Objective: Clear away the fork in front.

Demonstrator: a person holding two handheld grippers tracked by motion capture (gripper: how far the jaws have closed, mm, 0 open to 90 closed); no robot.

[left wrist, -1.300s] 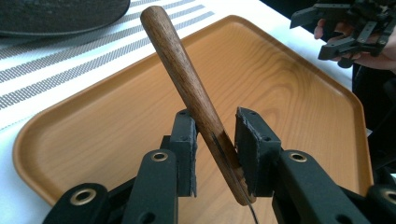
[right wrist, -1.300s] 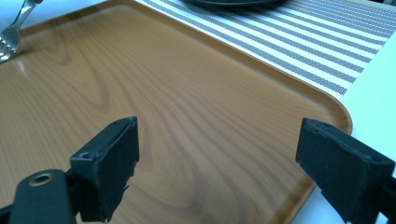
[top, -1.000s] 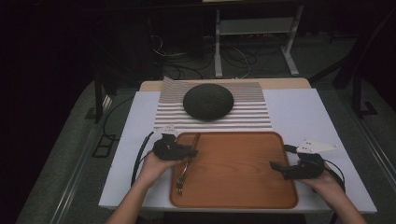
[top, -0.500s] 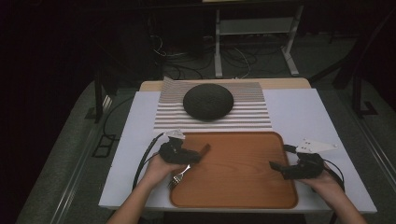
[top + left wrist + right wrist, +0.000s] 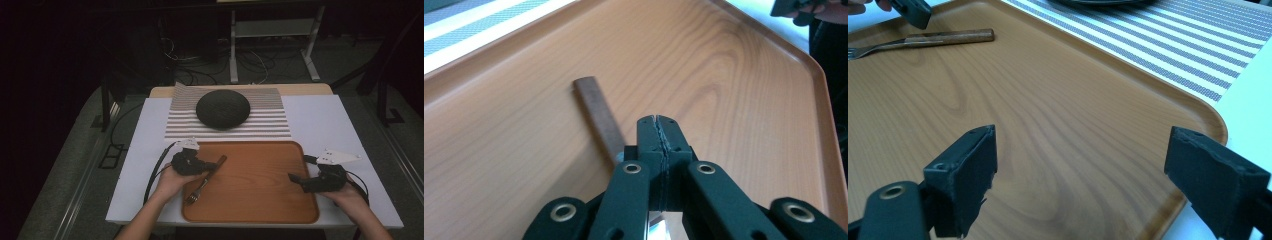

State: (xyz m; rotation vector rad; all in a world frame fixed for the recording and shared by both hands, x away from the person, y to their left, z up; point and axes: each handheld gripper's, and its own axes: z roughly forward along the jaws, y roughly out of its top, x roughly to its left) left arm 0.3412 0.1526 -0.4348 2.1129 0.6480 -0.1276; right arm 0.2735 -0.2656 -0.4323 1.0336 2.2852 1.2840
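So, my left gripper (image 5: 212, 164) has just been closing its jaws and now they're pressed together on the fork (image 5: 206, 179), gripping it along the wooden handle, which sticks out past the jaws toward the far rim. It lies at the left end of the wooden tray (image 5: 260, 210) on the worktop (image 5: 320, 117), long axis running diagonally, tines pointing back toward me. Left hand is clearly nearer; the right gripper (image 5: 295, 178) waits at the tray's right end, jaws wide, nothing between them. No readable writing or labels anywhere.

Smooth wood-grain tray (image 5: 260, 190), wooden-handled fork (image 5: 923, 41)
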